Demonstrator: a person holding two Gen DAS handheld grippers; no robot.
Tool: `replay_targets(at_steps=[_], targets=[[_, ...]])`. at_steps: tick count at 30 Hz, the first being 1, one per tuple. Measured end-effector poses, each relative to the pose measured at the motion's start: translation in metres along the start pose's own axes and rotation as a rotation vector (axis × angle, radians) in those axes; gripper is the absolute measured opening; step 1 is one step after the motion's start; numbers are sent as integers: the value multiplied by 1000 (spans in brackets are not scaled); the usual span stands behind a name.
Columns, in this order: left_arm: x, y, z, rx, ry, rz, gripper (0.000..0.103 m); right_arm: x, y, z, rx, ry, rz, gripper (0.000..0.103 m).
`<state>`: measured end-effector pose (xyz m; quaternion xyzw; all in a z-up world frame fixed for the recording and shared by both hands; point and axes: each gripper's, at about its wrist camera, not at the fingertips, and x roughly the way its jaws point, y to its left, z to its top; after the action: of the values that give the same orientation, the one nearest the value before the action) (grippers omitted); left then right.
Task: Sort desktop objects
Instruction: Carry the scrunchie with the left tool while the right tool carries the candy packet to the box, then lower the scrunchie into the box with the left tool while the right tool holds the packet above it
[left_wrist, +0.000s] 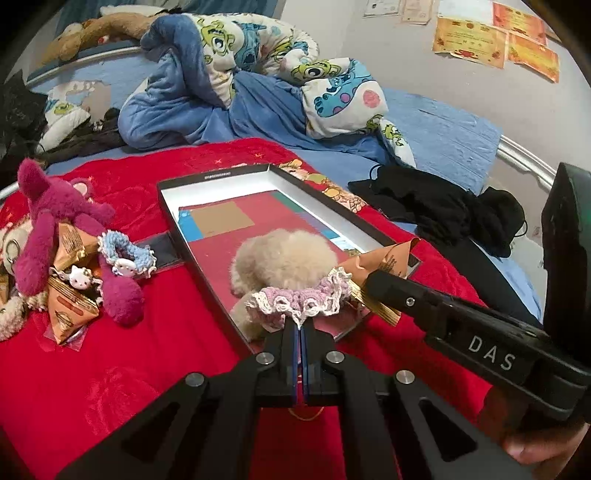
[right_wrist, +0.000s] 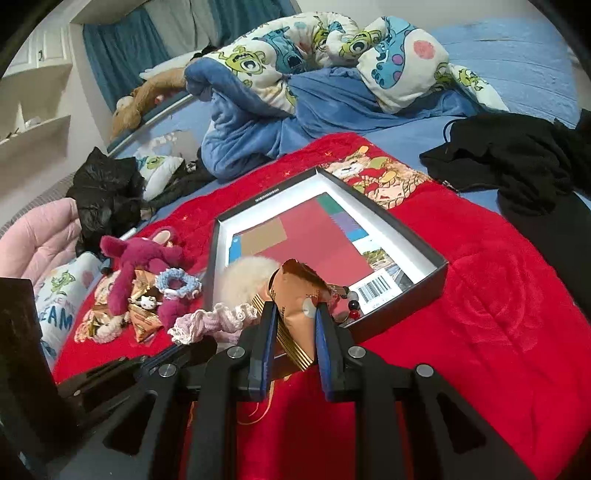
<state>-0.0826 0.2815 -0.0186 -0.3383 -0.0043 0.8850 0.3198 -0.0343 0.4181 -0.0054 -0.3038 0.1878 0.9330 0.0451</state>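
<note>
A shallow black box (left_wrist: 173, 221) (right_wrist: 424, 243) lies open on the red blanket, with a cream fluffy toy (left_wrist: 280, 258) (right_wrist: 243, 277) and a bead bracelet (right_wrist: 351, 302) inside it. My left gripper (left_wrist: 298, 326) is shut on a pink and white crocheted scrunchie (left_wrist: 303, 299) (right_wrist: 214, 321) over the box's near edge. My right gripper (right_wrist: 293, 314) (left_wrist: 373, 280) is shut on an orange snack packet (right_wrist: 295, 310) (left_wrist: 384, 262) just right of it, also above the box's near end. A magenta plush (left_wrist: 48, 229) (right_wrist: 140, 258), a blue scrunchie (left_wrist: 127, 254) (right_wrist: 177, 282) and more orange packets (left_wrist: 70, 314) lie left of the box.
Black clothing (left_wrist: 443, 206) (right_wrist: 517, 155) lies to the right on the blue sheet. A cartoon-print duvet (left_wrist: 240, 66) (right_wrist: 332, 48) is bunched behind the box. A black bag (right_wrist: 103, 188) and a pink quilted item (right_wrist: 44, 236) sit at the left. A hand (left_wrist: 535, 439) holds the right gripper.
</note>
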Motion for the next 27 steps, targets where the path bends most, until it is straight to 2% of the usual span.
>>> replay_targets(at_steps=[9, 17, 27], targets=[[34, -2, 12, 40, 37, -2, 1, 26, -14, 3, 51, 30, -23, 20], [69, -4, 18, 41, 70, 0, 1, 41, -33, 13, 128, 8, -37, 19], [68, -8, 13, 46, 53, 8, 1, 49, -22, 11, 69, 8, -108, 18]])
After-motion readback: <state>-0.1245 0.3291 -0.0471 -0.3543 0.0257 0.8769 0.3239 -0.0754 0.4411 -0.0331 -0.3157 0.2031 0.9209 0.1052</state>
